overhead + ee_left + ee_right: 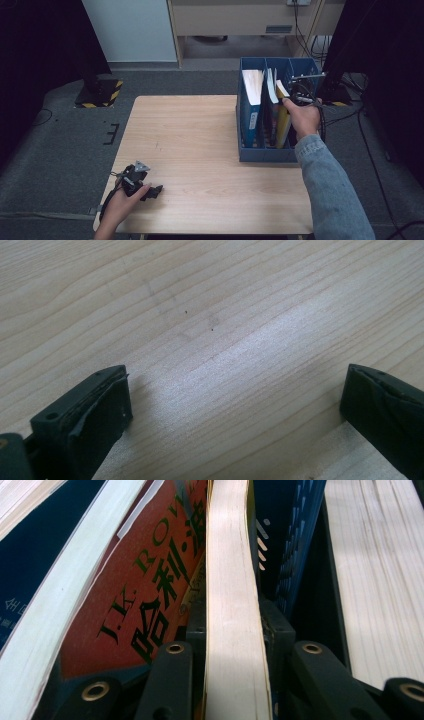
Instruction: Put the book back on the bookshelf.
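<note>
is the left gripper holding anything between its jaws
No: in the left gripper view the left gripper has its jaws wide apart, with nothing but the bare wooden table between them.

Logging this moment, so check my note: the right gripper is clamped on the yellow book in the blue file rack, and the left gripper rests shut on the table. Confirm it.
One thing is off. The left gripper is open, not shut: the left gripper view shows its fingers wide apart over bare table. The rest holds: the right gripper is clamped on the yellow book in the blue file rack.
</note>
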### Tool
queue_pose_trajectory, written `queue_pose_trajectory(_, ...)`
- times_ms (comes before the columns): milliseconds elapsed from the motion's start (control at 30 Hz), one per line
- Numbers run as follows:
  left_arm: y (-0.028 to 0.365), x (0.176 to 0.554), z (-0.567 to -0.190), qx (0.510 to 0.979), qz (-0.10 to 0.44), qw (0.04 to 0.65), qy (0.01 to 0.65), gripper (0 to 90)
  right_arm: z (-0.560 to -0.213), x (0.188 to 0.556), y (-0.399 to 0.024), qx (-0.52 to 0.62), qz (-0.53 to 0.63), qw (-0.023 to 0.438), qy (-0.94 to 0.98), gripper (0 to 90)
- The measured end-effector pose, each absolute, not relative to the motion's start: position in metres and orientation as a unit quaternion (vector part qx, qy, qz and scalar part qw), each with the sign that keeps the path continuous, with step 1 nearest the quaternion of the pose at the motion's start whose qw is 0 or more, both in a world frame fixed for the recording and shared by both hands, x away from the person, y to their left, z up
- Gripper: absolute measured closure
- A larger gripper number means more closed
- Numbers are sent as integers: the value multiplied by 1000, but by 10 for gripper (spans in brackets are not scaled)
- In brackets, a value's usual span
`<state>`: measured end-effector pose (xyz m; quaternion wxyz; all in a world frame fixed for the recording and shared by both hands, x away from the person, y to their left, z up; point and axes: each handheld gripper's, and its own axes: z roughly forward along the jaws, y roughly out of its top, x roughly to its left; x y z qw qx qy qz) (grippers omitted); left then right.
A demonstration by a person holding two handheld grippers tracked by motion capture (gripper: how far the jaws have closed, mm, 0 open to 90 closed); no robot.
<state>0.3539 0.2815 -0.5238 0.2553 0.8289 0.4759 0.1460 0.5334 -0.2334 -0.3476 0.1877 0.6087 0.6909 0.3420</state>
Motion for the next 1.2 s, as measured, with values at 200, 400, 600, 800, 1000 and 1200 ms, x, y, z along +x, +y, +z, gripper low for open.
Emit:
queue_pose_trajectory(200,281,354,-524,829,146,255,476,0,-348,531,-232,603,338,181,700,704)
queue_pose_trajectory(400,282,354,-524,830,145,255,475,0,-348,530,-231,603,339,170,701,691)
queue_pose_trajectory(600,281,354,-524,829,146,256,476,0,-347,528,-232,604,343,163,701,676)
queue_pose_trajectory(800,281,354,-524,829,146,255,475,0,-346,526,-233,603,342,164,702,673)
queue_pose_trajectory(1000,281,354,-524,830,146,256,475,0,-345,525,-231,601,346,165,702,662)
queue_pose_trajectory(1200,281,354,-524,829,146,256,475,0,-342,522,-231,600,349,167,700,659)
